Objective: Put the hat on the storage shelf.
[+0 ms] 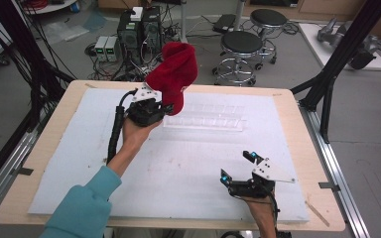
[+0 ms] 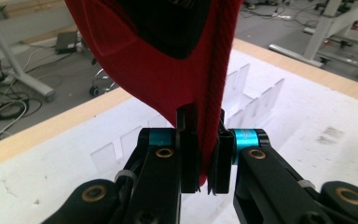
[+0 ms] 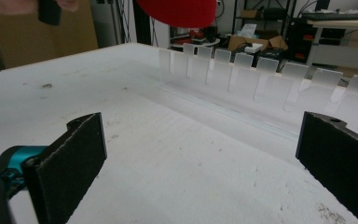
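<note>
A red knit hat [image 1: 174, 74] hangs in the air over the far part of the table, its opening turned toward the left gripper view. My left gripper [image 1: 166, 108] is shut on the hat's lower edge [image 2: 168, 70]; in the left gripper view [image 2: 205, 154] both pads pinch the ribbed fabric. A clear plastic rack with upright dividers [image 1: 206, 118] lies on the white mat just right of that gripper. My right gripper [image 1: 238, 166] rests low near the front right of the mat, open, with nothing between its jaws [image 3: 205, 158]. It faces the rack [image 3: 261, 79] and the hat [image 3: 179, 11].
A white foam mat [image 1: 178, 168] covers most of the wooden table [image 1: 54, 129]. Black frame posts [image 1: 327, 84] stand at the table's right and left sides. Stools [image 1: 240, 47] and computer boxes [image 1: 139, 29] sit on the floor beyond the far edge.
</note>
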{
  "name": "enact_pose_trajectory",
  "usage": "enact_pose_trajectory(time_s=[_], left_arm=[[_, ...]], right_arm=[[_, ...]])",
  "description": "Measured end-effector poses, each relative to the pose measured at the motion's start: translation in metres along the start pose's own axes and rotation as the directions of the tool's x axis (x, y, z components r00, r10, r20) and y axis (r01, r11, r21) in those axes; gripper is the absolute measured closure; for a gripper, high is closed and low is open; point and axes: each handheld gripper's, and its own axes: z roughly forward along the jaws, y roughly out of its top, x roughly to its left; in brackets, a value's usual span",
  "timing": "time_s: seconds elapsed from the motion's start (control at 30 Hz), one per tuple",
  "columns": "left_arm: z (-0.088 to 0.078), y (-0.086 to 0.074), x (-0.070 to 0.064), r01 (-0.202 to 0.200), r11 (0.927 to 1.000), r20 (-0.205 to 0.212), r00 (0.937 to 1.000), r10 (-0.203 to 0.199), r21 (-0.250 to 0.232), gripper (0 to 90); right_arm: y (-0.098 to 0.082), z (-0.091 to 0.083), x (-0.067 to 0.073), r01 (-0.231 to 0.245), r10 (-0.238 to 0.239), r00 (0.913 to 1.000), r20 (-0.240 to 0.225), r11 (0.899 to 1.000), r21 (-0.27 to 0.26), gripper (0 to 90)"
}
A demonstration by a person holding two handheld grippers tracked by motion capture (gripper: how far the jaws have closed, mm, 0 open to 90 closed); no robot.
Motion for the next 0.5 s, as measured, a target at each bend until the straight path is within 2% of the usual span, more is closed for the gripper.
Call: enact_pose_trajectory(time_s=[0.1,0.17,0.2,0.3,0.47,0.5], left_arm=[[0.01,-0.004,-0.002,0.0,0.9999,-0.016,0.9999,0.0,0.014,85.3],[0.017,-0.007,-0.004,-0.001,0.9997,-0.028,0.9996,0.002,0.026,85.3],[0.019,-0.008,-0.005,-0.002,0.9995,-0.035,0.9994,0.003,0.031,85.3],[0.024,-0.013,-0.007,0.001,0.9991,-0.054,0.9985,0.001,0.042,85.2],[0.027,-0.017,-0.007,-0.014,0.9978,-0.074,0.9971,0.019,0.064,85.2],[0.028,-0.018,-0.007,-0.009,0.9983,-0.076,0.997,0.013,0.057,85.2]], right_arm=[[0.0,0.0,0.0,0.001,-0.001,1.0,0.007,1.0,-0.016,0.4],[-0.001,-0.001,-0.001,0.001,0.0,0.9998,0.019,0.999,-0.049,0.4],[-0.003,-0.002,-0.002,-0.018,0.019,0.9996,0.02,0.998,-0.052,0.4],[-0.01,-0.003,-0.004,-0.035,0.036,0.9991,0.021,0.998,-0.045,0.4],[-0.02,-0.003,-0.004,-0.024,0.027,0.9986,0.047,0.999,-0.045,0.4],[-0.02,-0.003,-0.004,-0.024,0.027,0.9986,0.047,0.999,-0.045,0.4]])
